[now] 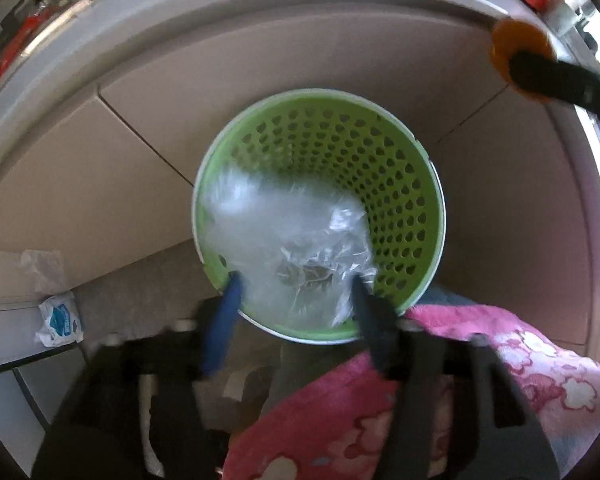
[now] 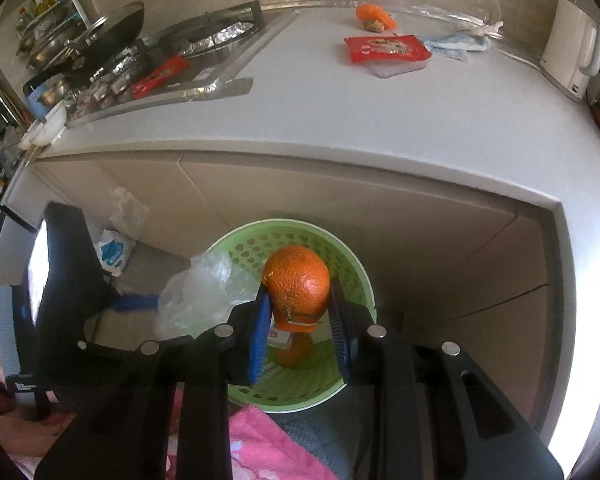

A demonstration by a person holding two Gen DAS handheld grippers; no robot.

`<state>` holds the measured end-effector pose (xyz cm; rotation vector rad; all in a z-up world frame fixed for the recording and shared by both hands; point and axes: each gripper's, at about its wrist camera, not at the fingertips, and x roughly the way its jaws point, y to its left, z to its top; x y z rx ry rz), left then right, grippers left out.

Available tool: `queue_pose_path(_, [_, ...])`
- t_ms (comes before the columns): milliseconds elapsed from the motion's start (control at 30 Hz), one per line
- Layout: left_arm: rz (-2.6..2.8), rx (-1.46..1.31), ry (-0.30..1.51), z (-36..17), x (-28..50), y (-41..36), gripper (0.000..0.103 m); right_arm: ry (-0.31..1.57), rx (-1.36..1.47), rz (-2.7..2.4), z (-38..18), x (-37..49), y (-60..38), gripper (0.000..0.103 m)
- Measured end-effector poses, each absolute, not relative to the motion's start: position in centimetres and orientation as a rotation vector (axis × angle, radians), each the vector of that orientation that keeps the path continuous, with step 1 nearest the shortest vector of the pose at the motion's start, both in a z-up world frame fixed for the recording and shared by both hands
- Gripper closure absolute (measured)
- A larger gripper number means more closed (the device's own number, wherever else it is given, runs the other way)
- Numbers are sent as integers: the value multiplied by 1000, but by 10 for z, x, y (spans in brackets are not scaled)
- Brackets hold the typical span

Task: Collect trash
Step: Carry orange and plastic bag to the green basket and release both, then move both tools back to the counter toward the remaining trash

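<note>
A green perforated basket stands on the floor in front of the cabinet. My left gripper hangs above its near rim, pointing steeply down with its jaws wide apart. A crumpled clear plastic bag lies blurred between the fingers and over the basket's mouth, and the pads do not press on it. My right gripper is over the same basket, shut on an orange with torn peel. Another orange piece and a small white carton lie in the basket. The plastic bag sits at the left gripper's blue finger.
The grey counter holds a red packet, orange peel, a white kettle and a stove with pans. A blue-and-white packet lies on the floor left of the basket. Pink patterned clothing fills the lower right.
</note>
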<state>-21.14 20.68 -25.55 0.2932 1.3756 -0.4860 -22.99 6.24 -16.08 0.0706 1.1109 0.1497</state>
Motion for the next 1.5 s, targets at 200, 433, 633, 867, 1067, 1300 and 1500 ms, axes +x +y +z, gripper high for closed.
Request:
queue_pose_path(200, [-439, 240, 1275, -230, -205, 215, 26, 1127, 64, 151, -163, -228, 68, 75])
queue_pose_path(433, [-326, 150, 1064, -179, -192, 243, 12, 1142, 27, 207, -168, -224, 80, 73])
queue_pose_path(633, [-252, 128, 1005, -160, -179, 254, 12, 1168, -40, 249, -181, -222, 97, 32])
queue_pose_path(867, [-239, 100, 1021, -164, -163, 250, 12, 1175, -47, 253, -180, -215, 92, 27])
queue_pose_path(1067, [-270, 127, 989, -147, -143, 217, 12, 1141, -23, 232, -165, -194, 62, 25])
queue_pose_path(1300, [-281, 137, 878, -108, -81, 159, 8, 1052, 4, 143, -137, -132, -11, 20])
queue_pose_path(1500, [-244, 112, 848, -90, 4, 103, 8, 965, 48, 51, -121, -54, -86, 15])
